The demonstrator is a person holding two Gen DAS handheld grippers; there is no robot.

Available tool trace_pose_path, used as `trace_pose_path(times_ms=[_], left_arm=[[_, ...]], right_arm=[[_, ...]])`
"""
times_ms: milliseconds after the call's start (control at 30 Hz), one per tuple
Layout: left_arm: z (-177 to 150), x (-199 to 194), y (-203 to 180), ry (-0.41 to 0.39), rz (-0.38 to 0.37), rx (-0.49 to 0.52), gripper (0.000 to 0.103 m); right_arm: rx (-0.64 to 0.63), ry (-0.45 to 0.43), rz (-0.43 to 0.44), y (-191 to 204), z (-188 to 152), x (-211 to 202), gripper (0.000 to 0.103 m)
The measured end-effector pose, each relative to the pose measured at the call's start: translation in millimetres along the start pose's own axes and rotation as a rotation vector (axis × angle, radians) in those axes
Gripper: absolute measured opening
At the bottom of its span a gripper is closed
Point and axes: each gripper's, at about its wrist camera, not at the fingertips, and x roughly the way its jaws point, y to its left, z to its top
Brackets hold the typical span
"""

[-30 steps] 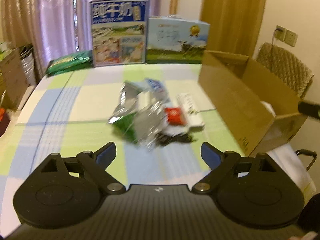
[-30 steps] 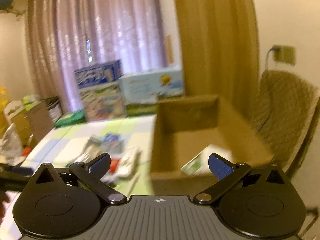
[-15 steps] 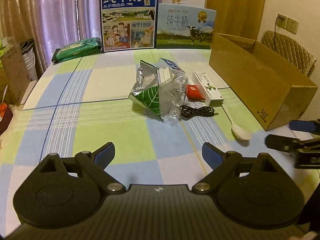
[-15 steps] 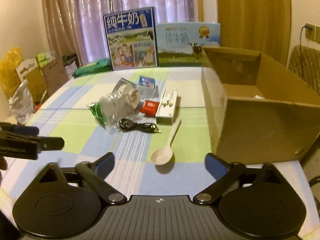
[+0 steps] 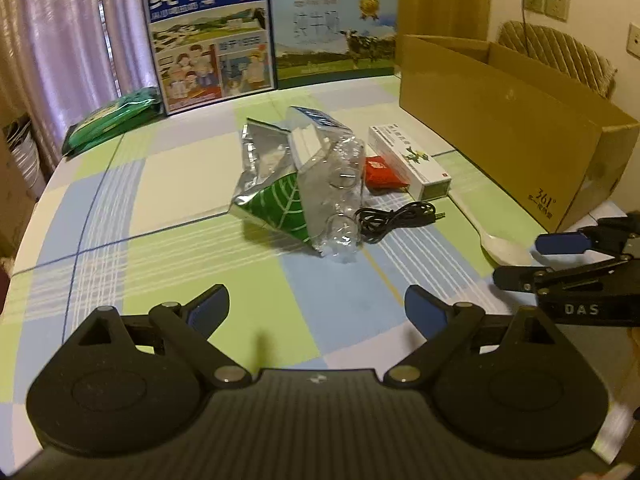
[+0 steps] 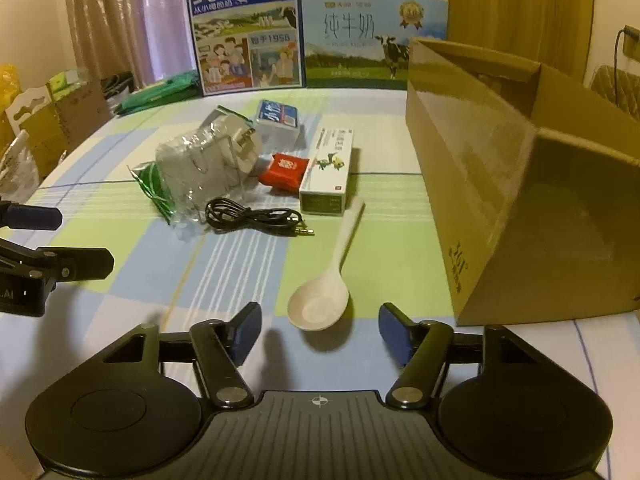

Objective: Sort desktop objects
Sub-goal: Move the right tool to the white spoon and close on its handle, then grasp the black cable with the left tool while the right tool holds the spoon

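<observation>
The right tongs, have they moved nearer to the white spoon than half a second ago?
Yes. The right tongs have moved forward and down: the white spoon now lies just ahead between the open tips, and the cardboard box looms larger.

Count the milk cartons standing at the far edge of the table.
2: a dark blue milk carton on the left and a light blue milk carton right beside it, next to the cardboard box. None appear hidden.

Checked green-blue tablecloth (image 6: 120, 200), white spoon (image 6: 320, 304), black cable (image 6: 248, 216), brown box (image 6: 520, 208)
</observation>
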Motion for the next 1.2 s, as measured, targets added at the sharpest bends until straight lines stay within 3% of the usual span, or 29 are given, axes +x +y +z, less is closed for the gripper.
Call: trace_pose_path(times_ms=[367, 533, 767, 900, 1200], left_arm=[[14, 24, 1, 0.001, -0.031, 0.057, 0.083], [16, 29, 1, 0.002, -0.038, 0.06, 0.082], [16, 31, -13, -0.009, -0.072, 0.117, 0.082], [16, 34, -20, -0.005, -0.093, 0.142, 0.079], [17, 37, -30, -0.002, -0.127, 0.182, 0.076]], right_arm=[[-0.028, 0.01, -0.022, 4, 0, 13, 0.05], [-0.034, 0.004, -0.029, 4, 2, 15, 0.04], [0.015, 0.004, -0.026, -1, 5, 15, 0.037], [0.023, 0.001, -0.031, -2, 7, 15, 0.029], [0.004, -0.007, -0.045, -7, 3, 7, 0.028]])
